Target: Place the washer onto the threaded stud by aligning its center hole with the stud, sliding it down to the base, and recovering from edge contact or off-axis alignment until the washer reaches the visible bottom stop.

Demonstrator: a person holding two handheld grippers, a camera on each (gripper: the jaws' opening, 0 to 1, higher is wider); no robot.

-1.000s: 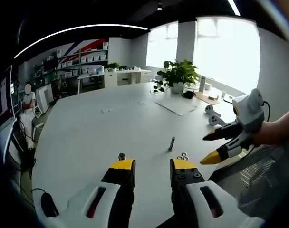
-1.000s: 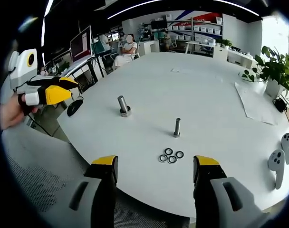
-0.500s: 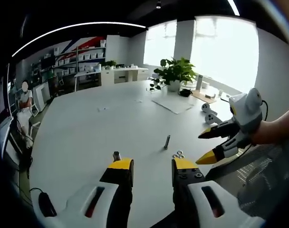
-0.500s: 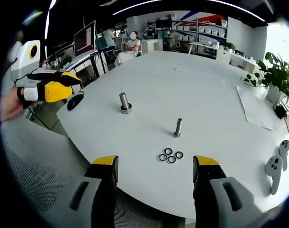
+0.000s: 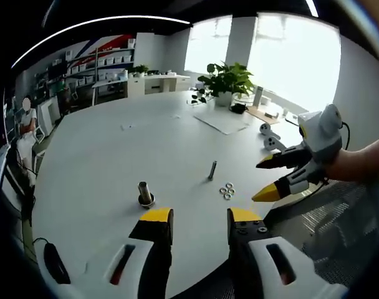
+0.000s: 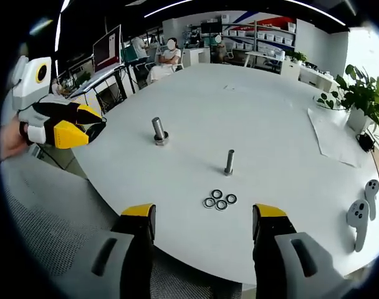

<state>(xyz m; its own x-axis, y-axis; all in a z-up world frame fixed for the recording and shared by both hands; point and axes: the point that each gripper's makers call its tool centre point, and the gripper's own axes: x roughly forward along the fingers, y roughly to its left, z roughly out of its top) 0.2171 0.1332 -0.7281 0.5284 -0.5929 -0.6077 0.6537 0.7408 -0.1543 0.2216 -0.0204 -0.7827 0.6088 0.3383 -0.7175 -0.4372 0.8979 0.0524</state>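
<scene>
Washers (image 6: 217, 200) loose on table (image 6: 270, 124) nr stud (image 6: 229, 162), both grippers open

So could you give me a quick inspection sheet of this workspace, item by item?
Surface: large white table, mostly bare.
Job's things: four washers lying in a cluster near the table edge; thin threaded stud upright just beyond them, no washer on it; thicker stud upright further left.
Clutter: two white controllers at the right edge, a sheet of paper, a dark computer mouse.
Grippers: right tool open, empty, short of the washers; left tool open, empty, off the table edge.
Cables: a thin cable by the mouse.
Surroundings: potted plant, shelving, a seated person, bright windows.
</scene>
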